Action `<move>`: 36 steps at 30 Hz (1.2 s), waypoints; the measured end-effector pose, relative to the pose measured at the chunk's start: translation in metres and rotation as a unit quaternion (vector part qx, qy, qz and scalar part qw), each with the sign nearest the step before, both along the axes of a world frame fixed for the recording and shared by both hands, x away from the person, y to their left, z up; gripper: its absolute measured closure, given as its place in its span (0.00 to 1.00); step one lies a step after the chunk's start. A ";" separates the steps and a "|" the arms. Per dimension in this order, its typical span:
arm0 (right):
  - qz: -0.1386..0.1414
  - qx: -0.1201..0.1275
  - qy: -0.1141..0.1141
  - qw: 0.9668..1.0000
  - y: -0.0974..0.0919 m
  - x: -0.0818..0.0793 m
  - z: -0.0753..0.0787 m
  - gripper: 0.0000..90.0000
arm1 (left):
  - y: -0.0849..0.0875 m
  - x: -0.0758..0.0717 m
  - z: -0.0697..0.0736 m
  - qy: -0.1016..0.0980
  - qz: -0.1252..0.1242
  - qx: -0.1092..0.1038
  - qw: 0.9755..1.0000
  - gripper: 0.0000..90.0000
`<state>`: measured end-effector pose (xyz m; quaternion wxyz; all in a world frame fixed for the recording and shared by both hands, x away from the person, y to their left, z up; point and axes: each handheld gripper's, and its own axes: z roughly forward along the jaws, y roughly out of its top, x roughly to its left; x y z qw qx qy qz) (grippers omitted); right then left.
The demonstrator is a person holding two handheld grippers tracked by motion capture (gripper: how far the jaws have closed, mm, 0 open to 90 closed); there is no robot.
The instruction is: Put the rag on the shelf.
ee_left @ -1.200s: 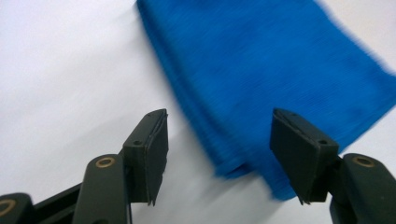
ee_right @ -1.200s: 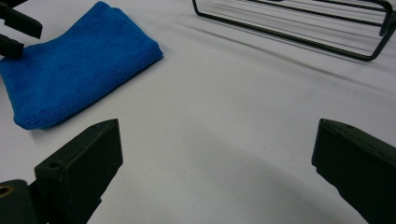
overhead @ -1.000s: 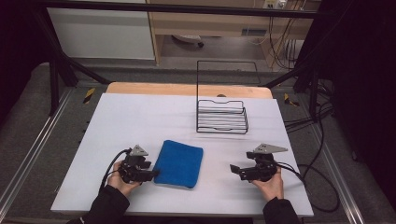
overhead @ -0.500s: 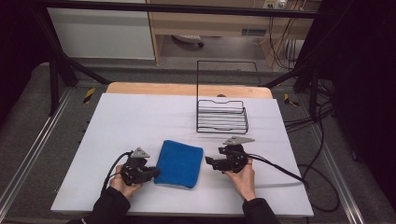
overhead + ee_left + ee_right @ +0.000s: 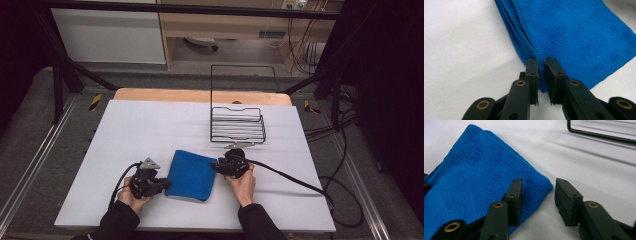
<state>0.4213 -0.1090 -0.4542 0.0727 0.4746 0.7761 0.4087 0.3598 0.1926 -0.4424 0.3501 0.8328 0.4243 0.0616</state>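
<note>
two grippers on folded blue cloth point(image 5: 192, 174), near table point(image 5: 150, 125) front. left gripper point(image 5: 541, 72) pinching cloth edge, anchoring it; right gripper point(image 5: 537, 195) jaws just closing, spread around corner, not yet pinching.

Blue cloth point(image 5: 579, 32) of soft, nubbly terry with stitched hems, matt white tabletop point(image 5: 150, 125), thin black wire rack point(image 5: 238, 125), matt black plastic jaws

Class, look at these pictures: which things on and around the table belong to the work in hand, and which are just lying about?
In the job:
- folded blue microfibre cloth
- left gripper, jaws pinching the cloth's edge
- right gripper, jaws just been closing, the cloth's corner between them, not yet pressed

Lying about:
- black wire rack, behind the cloth
- white table
- cables on the floor
</note>
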 end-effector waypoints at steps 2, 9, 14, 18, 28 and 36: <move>-0.004 0.004 0.003 1.000 0.001 0.000 0.000 0.72 | 0.000 0.000 0.000 0.002 0.003 0.000 1.000 0.86; 0.005 0.014 0.002 1.000 0.003 0.001 0.001 0.95 | -0.001 0.000 0.001 0.017 0.007 -0.005 1.000 0.94; 0.022 0.010 -0.009 1.000 0.002 0.011 0.010 0.95 | -0.004 -0.007 0.004 0.030 0.008 -0.027 0.999 0.94; 0.035 0.005 -0.016 0.999 0.005 0.019 0.013 0.95 | -0.010 -0.013 0.005 0.020 0.010 -0.023 0.999 0.94; 0.052 -0.017 -0.048 0.997 0.005 0.020 0.016 0.68 | -0.001 -0.005 0.016 -0.023 0.020 -0.016 0.999 0.59; 0.067 -0.002 -0.073 0.995 -0.016 0.003 0.037 0.31 | 0.006 0.034 0.031 -0.069 0.025 0.004 0.997 0.34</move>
